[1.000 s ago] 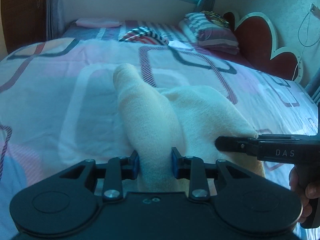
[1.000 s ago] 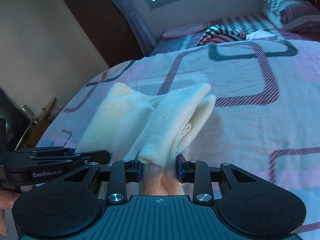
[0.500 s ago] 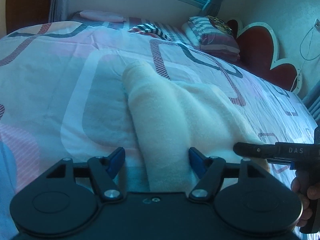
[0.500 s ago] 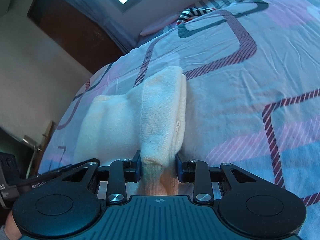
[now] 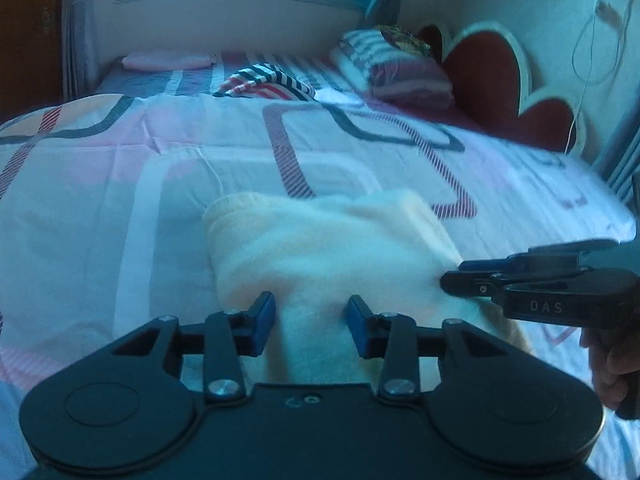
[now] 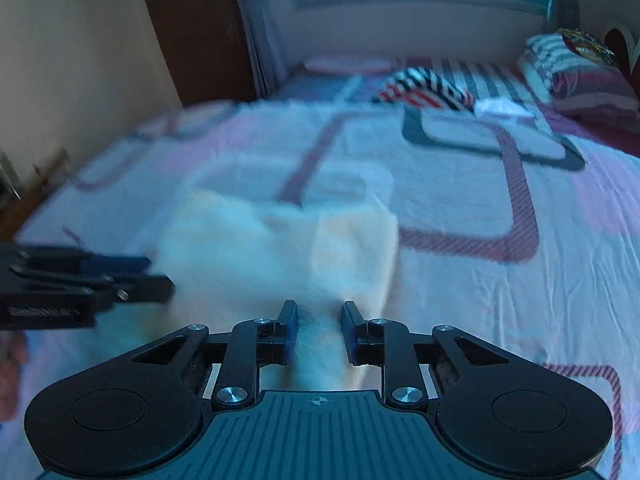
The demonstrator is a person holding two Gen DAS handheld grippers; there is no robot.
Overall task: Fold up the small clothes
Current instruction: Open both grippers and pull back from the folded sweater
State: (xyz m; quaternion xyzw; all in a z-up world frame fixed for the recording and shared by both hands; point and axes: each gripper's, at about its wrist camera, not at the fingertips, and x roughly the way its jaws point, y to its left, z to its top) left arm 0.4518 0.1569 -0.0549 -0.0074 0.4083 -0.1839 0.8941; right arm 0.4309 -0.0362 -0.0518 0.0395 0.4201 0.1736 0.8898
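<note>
A cream knitted garment (image 5: 328,248) lies folded on the patterned bedspread (image 5: 120,184); it also shows in the right wrist view (image 6: 280,256). My left gripper (image 5: 311,324) is open, its blue pads either side of the garment's near edge without pinching it. My right gripper (image 6: 317,332) is open a little, its pads apart around the garment's near right edge. The right gripper shows from the side in the left wrist view (image 5: 520,280), at the garment's right edge. The left gripper shows at the left of the right wrist view (image 6: 88,280).
A striped folded garment (image 5: 264,82) and a stack of striped pillows (image 5: 392,68) lie at the far end of the bed. A red heart-shaped headboard (image 5: 500,80) stands at the right. A dark wooden wardrobe (image 6: 200,28) stands at the left under a window.
Both grippers lowered the garment onto the bed and opened, the left one first and then the right. The garment now lies flat and folded.
</note>
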